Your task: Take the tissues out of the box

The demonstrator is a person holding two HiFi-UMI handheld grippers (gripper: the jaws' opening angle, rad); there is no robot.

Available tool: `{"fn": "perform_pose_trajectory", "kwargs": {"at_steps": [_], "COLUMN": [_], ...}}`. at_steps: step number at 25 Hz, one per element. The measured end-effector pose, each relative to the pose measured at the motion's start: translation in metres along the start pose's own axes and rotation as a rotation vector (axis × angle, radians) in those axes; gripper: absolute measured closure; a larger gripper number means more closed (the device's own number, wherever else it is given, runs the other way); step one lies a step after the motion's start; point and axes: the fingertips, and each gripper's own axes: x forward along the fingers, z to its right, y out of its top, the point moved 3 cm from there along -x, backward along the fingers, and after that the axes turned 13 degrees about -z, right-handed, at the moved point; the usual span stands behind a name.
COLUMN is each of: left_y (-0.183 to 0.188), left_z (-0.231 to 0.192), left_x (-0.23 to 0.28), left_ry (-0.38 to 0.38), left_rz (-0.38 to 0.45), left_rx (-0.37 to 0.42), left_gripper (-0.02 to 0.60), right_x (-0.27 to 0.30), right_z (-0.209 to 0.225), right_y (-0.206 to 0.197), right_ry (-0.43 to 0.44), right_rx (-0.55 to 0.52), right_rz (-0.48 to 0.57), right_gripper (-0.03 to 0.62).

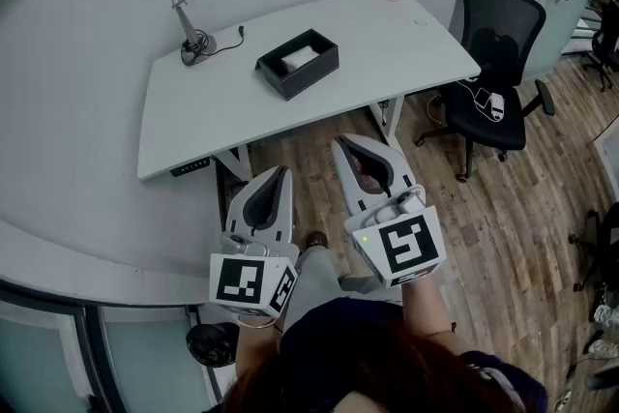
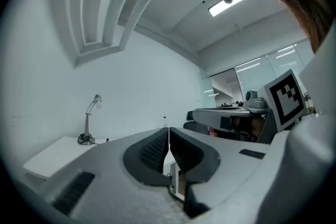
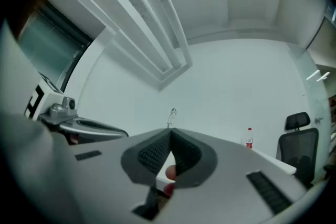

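With left tongs (image 1: 280, 172) and right tongs (image 1: 340, 143) held shut and empty, the unbraced black open box (image 1: 311, 73) on the white worktop (image 1: 193, 116) may be dragged as its white tissues (image 1: 300, 58) are pulled.

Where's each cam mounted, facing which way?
Head view: on the person's head, facing steeply down at the desk and tissue box; left gripper and right gripper show below.
Left gripper view: rides the left gripper, looks along its shut jaws toward the lamp; right gripper alongside.
Right gripper view: rides the right gripper, along its shut jaws toward lamp, bottle; left gripper alongside.
Shared: both gripper views catch the lamp.
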Motion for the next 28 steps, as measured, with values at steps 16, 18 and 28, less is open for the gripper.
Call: {"fn": "perform_pose_trajectory", "kwargs": {"at_steps": [16, 18, 28], "left_y": [0.008, 0.010, 0.010], "left_z": [-0.030, -0.033, -0.049], "left_x": [0.033, 0.037, 0.058], "left_ry": [-0.008, -0.008, 0.003], "left_rz": [-0.009, -0.007, -0.016], "left_rx": [-0.015, -0.018, -0.038], "left_gripper": [0.555, 0.555, 0.555], "right_x": [0.040, 0.045, 0.073], "right_z": [0.016, 0.018, 0.026], "right_y": [0.007, 0.009, 0.010], "right_ry": [0.019, 0.025, 0.056], "right_rx": [0.031, 0.027, 0.019], "right_rz": [-0.008, -0.008, -0.034], "right_gripper": [0.577, 0.577, 0.577]}}
